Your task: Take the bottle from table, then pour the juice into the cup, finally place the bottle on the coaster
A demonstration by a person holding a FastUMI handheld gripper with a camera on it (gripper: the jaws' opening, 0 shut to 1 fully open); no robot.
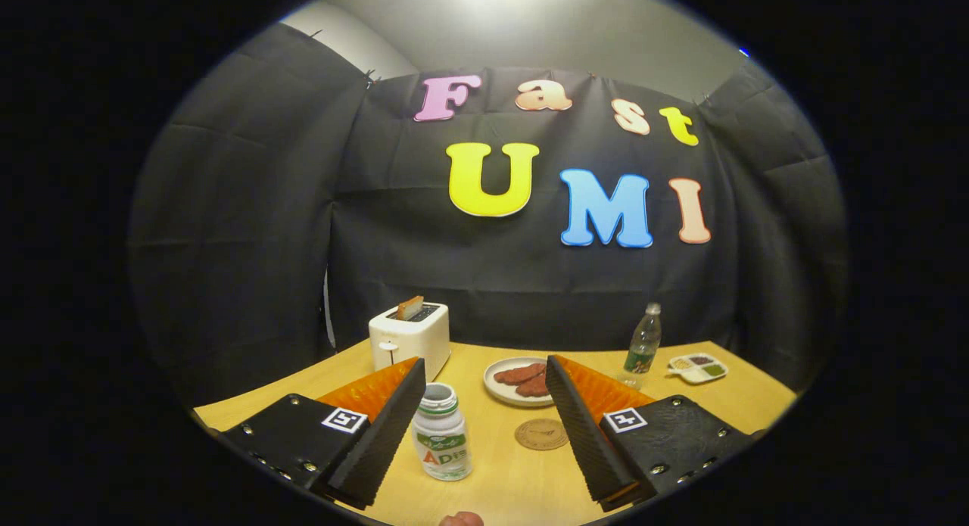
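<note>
A small white bottle [441, 443] with a green label and an open neck stands upright on the wooden table [727, 397]. It is between my fingers, close beside the left finger [382, 435] and well apart from the right finger [579, 427]. My gripper [485, 363] is open, wide around the bottle. A round brown coaster [542, 434] lies flat on the table between the fingers, right of the bottle and near the right finger.
Beyond the fingers stand a white toaster [409, 340] with a slice of bread in it, a plate [500, 386] of reddish meat pieces, a clear plastic bottle [643, 348] and a small divided sauce dish [698, 368]. A fingertip [462, 520] shows at the table's near edge.
</note>
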